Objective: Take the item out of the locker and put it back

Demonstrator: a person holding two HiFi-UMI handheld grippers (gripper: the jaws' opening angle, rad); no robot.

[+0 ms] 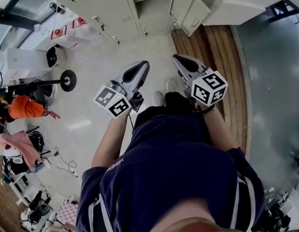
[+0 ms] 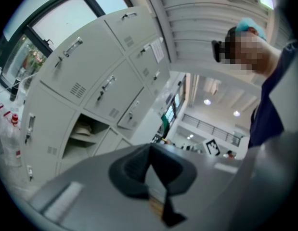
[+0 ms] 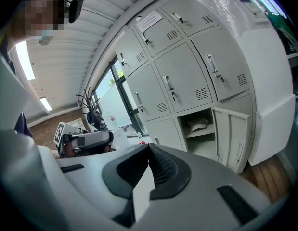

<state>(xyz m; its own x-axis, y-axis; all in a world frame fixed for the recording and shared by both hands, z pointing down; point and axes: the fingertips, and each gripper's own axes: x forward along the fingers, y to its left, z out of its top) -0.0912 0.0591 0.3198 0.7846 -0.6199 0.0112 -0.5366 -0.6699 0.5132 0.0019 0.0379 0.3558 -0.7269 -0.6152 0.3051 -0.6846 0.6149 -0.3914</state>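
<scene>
**A:** Where's the thing to fetch?

**B:** Ahead of the fingertips and well apart from both pairs. The bank of pale grey metal lockers (image 3: 187, 76) has one open compartment (image 3: 206, 138) low down. Its door (image 3: 231, 141) is swung aside, to the right of the right gripper (image 3: 149, 146)'s tips. A pale, lumpy item (image 3: 199, 124) lies on the shelf inside.

**A:** And the jaws?

**B:** Both pairs are pressed together with nothing between them. The left gripper (image 2: 149, 146) has the same compartment off to the left of its tips.

**A:** How would the item handle?

**B:** I'd guess it's soft and light, likely to sag, and not fragile. I'd pinch a raised fold at its front edge, clear of the shelf.

**A:** What's unclear?

**B:** What it actually is, since it's too small and dim to tell. The back of the compartment is in shadow, so the item's rear edge is hidden.
</scene>
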